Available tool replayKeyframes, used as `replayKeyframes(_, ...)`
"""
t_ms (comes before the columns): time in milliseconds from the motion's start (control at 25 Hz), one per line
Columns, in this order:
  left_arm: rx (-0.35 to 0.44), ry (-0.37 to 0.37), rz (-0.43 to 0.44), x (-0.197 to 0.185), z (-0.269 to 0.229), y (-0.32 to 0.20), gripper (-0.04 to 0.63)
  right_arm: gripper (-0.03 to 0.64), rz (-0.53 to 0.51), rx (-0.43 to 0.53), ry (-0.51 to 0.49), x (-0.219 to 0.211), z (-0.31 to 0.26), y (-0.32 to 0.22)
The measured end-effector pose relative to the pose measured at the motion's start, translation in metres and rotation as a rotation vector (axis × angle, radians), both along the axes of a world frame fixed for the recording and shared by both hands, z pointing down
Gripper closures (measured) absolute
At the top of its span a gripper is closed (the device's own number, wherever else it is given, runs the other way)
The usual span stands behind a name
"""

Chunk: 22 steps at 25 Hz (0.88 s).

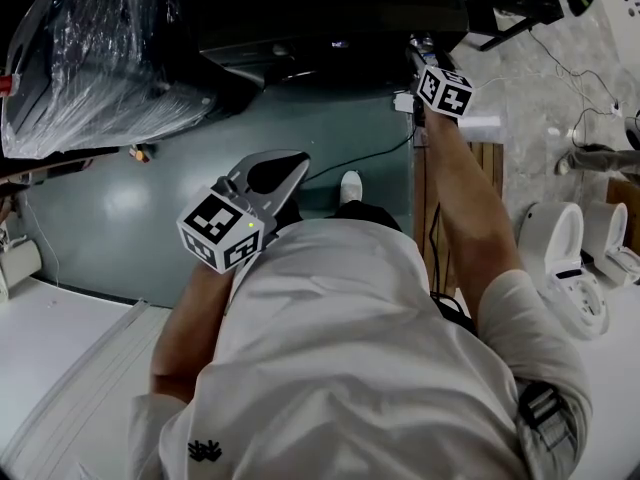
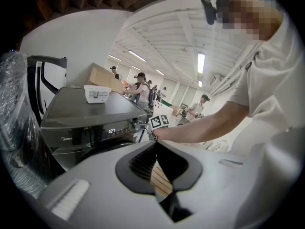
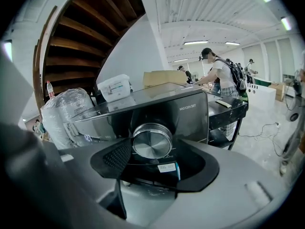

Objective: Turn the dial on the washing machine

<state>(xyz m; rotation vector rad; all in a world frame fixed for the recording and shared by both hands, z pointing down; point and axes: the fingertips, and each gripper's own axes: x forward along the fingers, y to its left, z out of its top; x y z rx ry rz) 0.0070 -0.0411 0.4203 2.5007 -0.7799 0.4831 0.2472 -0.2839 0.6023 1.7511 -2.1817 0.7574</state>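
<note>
The dark washing machine [image 2: 90, 123] fills the top of the head view [image 1: 330, 8], its display lit. Its round silver dial [image 3: 152, 140] sits straight ahead of my right gripper [image 3: 153, 151], level with the fingertips. That gripper is open, and I cannot tell whether the fingers touch the dial. In the head view my right gripper [image 1: 418, 53] is stretched out to the machine's front. From the left gripper view it [image 2: 143, 126] shows at the control panel. My left gripper [image 1: 270, 173] hangs back near the person's body, shut and empty [image 2: 156, 144].
A plastic-wrapped bundle [image 1: 100, 58] stands left of the machine. A white lidded box [image 3: 114, 87] and a cardboard box [image 2: 102, 75] lie on its top. White toilets [image 1: 560, 258] stand at the right, with cables on the floor. Several people work in the background.
</note>
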Motion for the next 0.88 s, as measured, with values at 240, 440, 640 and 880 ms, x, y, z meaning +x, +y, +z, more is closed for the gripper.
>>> replayKeyframes(240,0.006,0.01,0.019,0.005,-0.001,0.002,0.541,0.341,-0.015,-0.007,0.023,0.006,-0.002,0.018)
replayKeyframes(440,0.006,0.018,0.033,0.01,0.0,0.004,0.541,0.342,-0.068,-0.003,0.06,0.002,-0.01,0.039)
replayKeyframes(640,0.009,0.027,0.043,0.013,0.0,0.007,0.541,0.344,-0.133,0.007,0.058,-0.008,-0.025,0.069)
replayKeyframes(880,0.005,0.045,0.04,0.014,0.003,0.012,0.541,0.459,-0.191,0.033,0.014,-0.018,-0.055,0.111)
